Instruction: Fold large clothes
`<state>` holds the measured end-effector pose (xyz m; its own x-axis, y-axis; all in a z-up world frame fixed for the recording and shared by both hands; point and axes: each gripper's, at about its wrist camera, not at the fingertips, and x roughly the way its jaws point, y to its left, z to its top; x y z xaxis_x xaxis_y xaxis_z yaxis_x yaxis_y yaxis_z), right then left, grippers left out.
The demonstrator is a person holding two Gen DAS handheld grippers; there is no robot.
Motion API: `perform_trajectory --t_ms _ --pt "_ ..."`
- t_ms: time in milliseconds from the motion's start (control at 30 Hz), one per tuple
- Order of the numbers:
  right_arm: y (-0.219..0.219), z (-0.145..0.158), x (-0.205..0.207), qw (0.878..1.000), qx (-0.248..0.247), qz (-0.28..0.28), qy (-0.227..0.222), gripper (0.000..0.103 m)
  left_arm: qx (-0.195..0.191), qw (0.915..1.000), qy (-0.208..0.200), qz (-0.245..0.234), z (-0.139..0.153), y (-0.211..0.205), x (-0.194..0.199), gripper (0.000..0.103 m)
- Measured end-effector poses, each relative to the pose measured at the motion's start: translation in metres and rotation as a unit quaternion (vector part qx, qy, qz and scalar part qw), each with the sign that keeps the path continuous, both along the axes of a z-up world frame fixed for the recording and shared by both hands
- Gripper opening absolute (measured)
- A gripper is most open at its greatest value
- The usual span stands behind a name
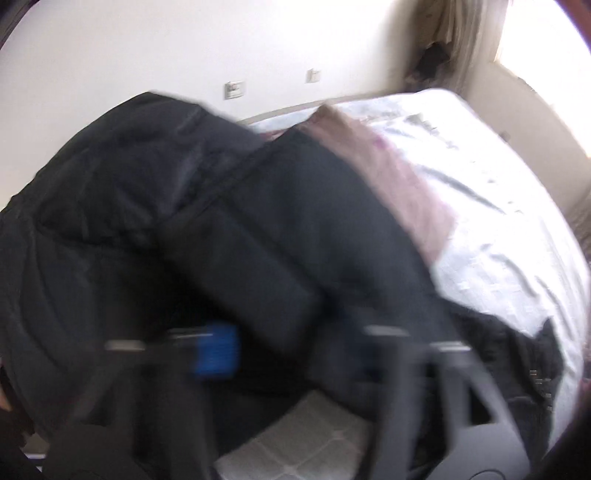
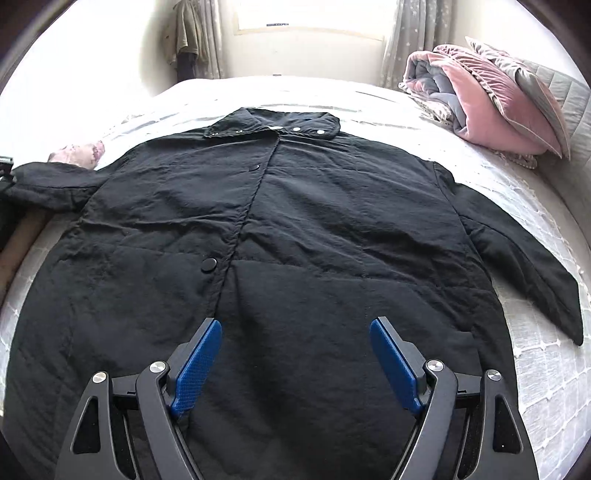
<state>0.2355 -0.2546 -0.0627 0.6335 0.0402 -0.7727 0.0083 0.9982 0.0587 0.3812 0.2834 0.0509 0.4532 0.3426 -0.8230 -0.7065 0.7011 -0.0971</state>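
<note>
No brand, label or legible writing shows on the black coat (image 2: 280, 229), which lies front-up and buttoned across the white quilted bed (image 2: 535, 369), collar toward the window (image 2: 310, 14) and one sleeve spread to the right. Beyond the coat's right shoulder sits a folded pink quilt (image 2: 491, 103); curtains (image 2: 417, 37) flank the window. My right gripper (image 2: 295, 325) hovers released above the coat's hem, while my left gripper (image 1: 280, 343), heavily blurred, is clenched on a raised fold of the coat.
</note>
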Motion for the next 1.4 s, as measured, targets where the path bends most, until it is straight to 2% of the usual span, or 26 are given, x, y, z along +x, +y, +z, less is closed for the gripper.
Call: perform_trajectory --t_ms 100,267,367,500,600,667,700,767,800,833,867,900,933,1000,1067,1100,1200,1267,1333,1400 --pt "-0.011 0.004 -0.004 1.0 0.014 -0.008 -0.007 0.084 0.001 0.9993 -0.039 -0.001 0.022 -0.013 -0.008 0.008" --pt "-0.043 0.011 -0.007 0.997 0.063 -0.038 -0.013 0.084 0.028 0.9936 -0.1 -0.043 0.064 -0.058 -0.014 0.008" --pt "-0.065 0.009 -0.006 0.992 0.103 -0.068 0.001 0.084 0.043 0.9862 -0.136 -0.085 0.085 -0.099 -0.012 0.008" --pt "-0.092 0.003 -0.005 0.983 0.154 -0.098 0.02 0.084 0.059 0.9701 -0.173 -0.16 0.107 -0.174 -0.012 0.008" --pt "-0.111 -0.004 -0.005 0.974 0.187 -0.122 0.035 0.084 0.064 0.9535 -0.183 -0.23 0.11 -0.242 -0.007 0.009" --pt "-0.123 -0.01 -0.005 0.966 0.212 -0.136 0.05 0.084 0.061 0.9402 -0.189 -0.277 0.101 -0.288 -0.004 0.01" --pt "-0.13 -0.014 -0.006 0.962 0.226 -0.142 0.057 0.084 0.047 0.9319 -0.191 -0.305 0.092 -0.312 0.0 0.01" --pt "-0.14 -0.019 -0.008 0.955 0.249 -0.15 0.065 0.084 -0.002 0.9118 -0.196 -0.361 0.066 -0.363 -0.002 0.018" --pt "-0.145 -0.021 -0.009 0.951 0.259 -0.156 0.065 0.084 -0.037 0.8991 -0.189 -0.393 0.047 -0.391 -0.004 0.028" --pt "-0.149 -0.022 -0.01 0.949 0.263 -0.161 0.066 0.084 -0.069 0.8867 -0.171 -0.424 0.027 -0.416 -0.005 0.044" --pt "-0.154 -0.024 -0.011 0.947 0.267 -0.168 0.066 0.084 -0.114 0.8674 -0.139 -0.464 -0.003 -0.445 -0.004 0.049" --pt "-0.157 -0.025 -0.012 0.945 0.27 -0.173 0.066 0.084 -0.136 0.8571 -0.119 -0.483 -0.02 -0.46 -0.004 0.051" --pt "-0.161 -0.027 -0.013 0.943 0.274 -0.178 0.068 0.084 -0.153 0.8484 -0.096 -0.498 -0.041 -0.477 -0.007 0.051" --pt "-0.167 -0.031 -0.015 0.939 0.282 -0.184 0.074 0.084 -0.165 0.8419 -0.063 -0.51 -0.072 -0.494 -0.015 0.051" --pt "-0.173 -0.032 -0.017 0.935 0.291 -0.189 0.074 0.084 -0.179 0.8426 -0.048 -0.506 -0.086 -0.488 -0.021 0.051" --pt "-0.175 -0.031 -0.018 0.934 0.292 -0.192 0.073 0.084 -0.183 0.8457 -0.046 -0.499 -0.088 -0.48 -0.023 0.051" --pt "-0.18 -0.029 -0.018 0.934 0.292 -0.196 0.07 0.084 -0.16 0.8682 -0.04 -0.468 -0.081 -0.447 -0.04 0.056" --pt "-0.182 -0.03 -0.018 0.933 0.296 -0.192 0.07 0.084 -0.127 0.8938 -0.04 -0.428 -0.073 -0.41 -0.054 0.064" --pt "-0.186 -0.029 -0.019 0.93 0.306 -0.191 0.066 0.084 -0.105 0.9135 -0.032 -0.392 -0.074 -0.385 -0.068 0.073" --pt "-0.194 -0.027 -0.021 0.926 0.315 -0.198 0.057 0.084 -0.083 0.9329 -0.021 -0.35 -0.073 -0.353 -0.086 0.074"
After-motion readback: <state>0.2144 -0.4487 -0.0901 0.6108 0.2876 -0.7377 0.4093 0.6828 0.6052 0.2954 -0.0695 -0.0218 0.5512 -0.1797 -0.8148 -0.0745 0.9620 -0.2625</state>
